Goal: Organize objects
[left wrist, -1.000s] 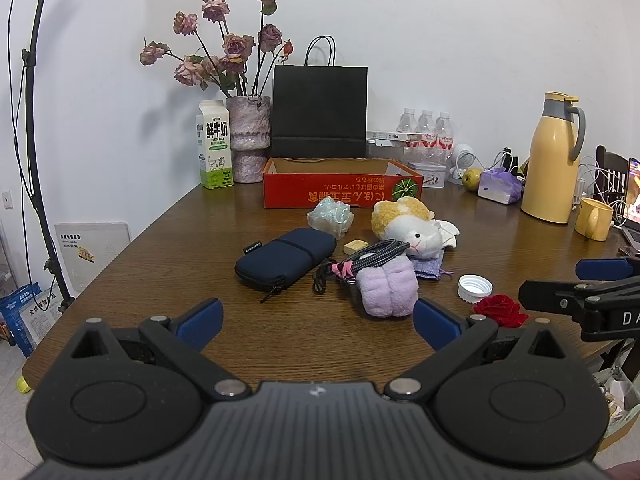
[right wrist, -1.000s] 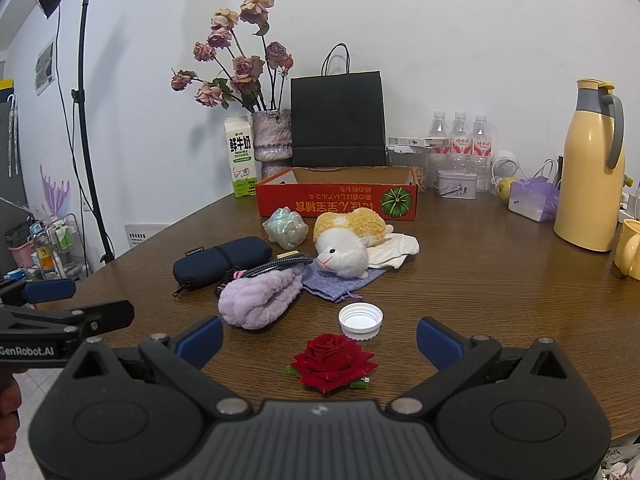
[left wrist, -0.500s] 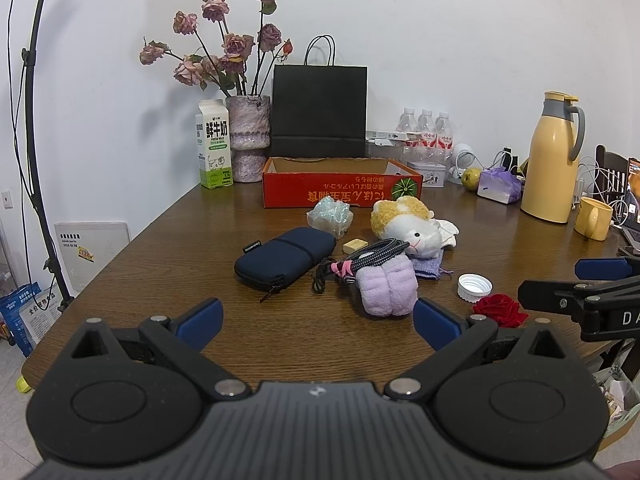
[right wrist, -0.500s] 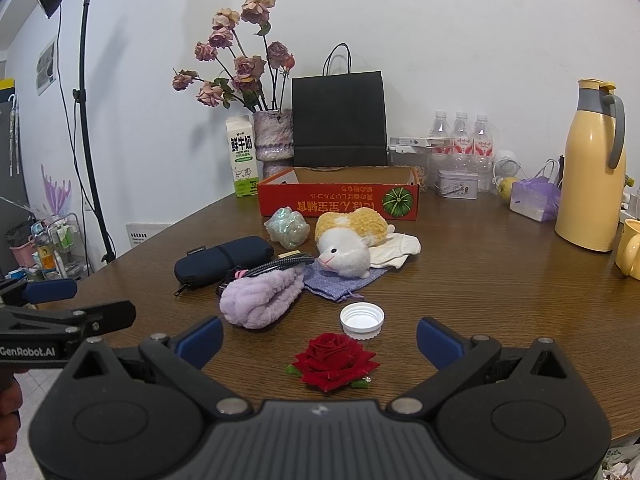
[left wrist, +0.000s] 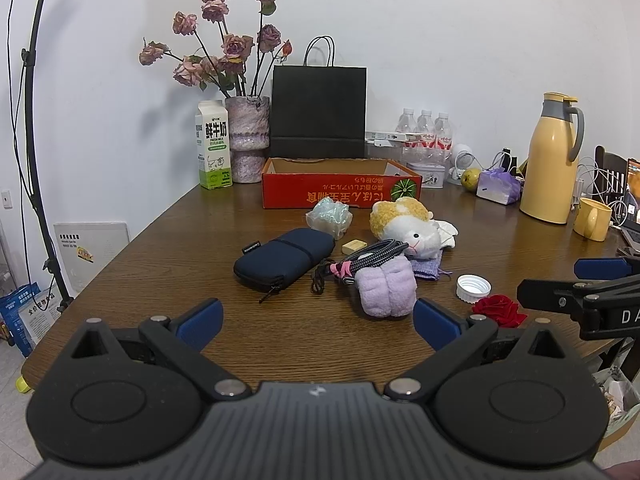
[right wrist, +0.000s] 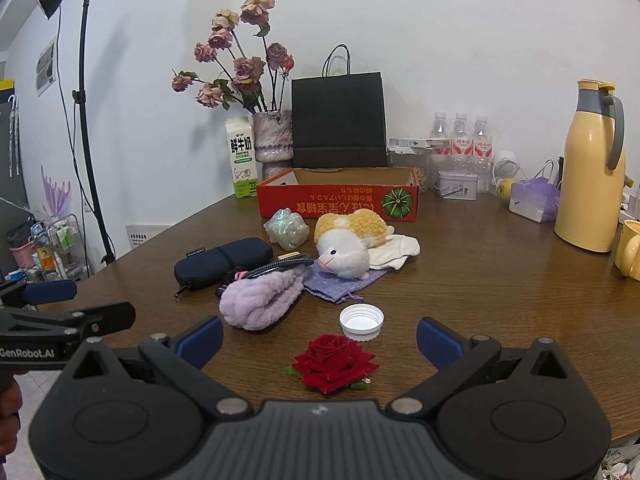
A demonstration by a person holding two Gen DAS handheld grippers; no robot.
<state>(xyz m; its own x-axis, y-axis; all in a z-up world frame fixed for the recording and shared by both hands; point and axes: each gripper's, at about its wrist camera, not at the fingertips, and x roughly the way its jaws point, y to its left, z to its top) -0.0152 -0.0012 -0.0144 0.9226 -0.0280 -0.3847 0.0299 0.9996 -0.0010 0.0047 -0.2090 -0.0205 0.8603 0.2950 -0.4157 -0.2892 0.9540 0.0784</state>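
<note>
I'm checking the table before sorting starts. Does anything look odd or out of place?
Yes. A white bottle cap lies loose with no bottle beside it, the red box stands with its print upside down, and the flowers in the vase look wilted. Nothing seems spilled.

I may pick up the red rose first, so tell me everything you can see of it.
The red rose is a single open bloom, velvety like fabric, with small green leaves at its base and no stem showing. It lies flat on the wooden table near the front edge, just before the white cap, between the right gripper's open fingers, untouched.
</note>
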